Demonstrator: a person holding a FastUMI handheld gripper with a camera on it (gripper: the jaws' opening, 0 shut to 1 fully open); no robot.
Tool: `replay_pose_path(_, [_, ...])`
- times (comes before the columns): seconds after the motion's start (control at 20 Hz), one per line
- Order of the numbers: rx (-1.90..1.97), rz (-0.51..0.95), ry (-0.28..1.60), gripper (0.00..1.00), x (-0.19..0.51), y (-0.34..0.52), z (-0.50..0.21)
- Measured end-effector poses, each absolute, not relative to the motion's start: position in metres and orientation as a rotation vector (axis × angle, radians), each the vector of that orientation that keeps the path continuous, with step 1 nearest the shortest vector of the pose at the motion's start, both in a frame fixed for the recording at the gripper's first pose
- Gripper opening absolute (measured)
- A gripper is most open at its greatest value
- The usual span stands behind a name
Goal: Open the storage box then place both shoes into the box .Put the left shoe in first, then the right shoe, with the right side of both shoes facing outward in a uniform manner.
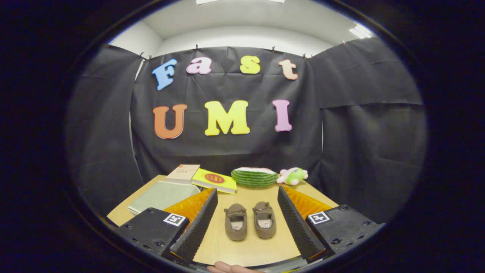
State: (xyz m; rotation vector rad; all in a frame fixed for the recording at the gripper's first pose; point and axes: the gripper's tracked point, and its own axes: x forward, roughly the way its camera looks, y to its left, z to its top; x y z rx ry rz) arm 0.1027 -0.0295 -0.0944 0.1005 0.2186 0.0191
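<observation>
Shoes on table, between spread fingers, untouched.

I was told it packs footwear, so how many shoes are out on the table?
2. Both brown shoes sit side by side on the wooden table, seen between the open gripper fingers: one shoe nearer the left finger, the other nearer the right. Nothing suggests more hidden.

Black cloth walls, wooden table, white ceiling
</observation>
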Motion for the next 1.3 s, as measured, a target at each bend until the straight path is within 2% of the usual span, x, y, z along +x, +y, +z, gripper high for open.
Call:
replay_pose_path(0.35, [0.178,0.145,0.406,1.0,0.188,0.0,-0.151])
replay_pose_path(0.7, [0.371,0.396,0.595,1.0,0.254,0.052,-0.19])
replay_pose_path(0.85, [0.435,0.483,0.71,1.0,0.266,0.074,-0.22])
replay_pose_path(1.0, [0.535,0.631,0.77,1.0,0.275,0.102,-0.229])
replay_pose_path(1.1, [0.645,0.748,0.873,0.99,0.272,0.128,-0.239])
replay_pose_path(1.3, [0.748,0.882,0.973,0.99,0.27,0.15,-0.249])
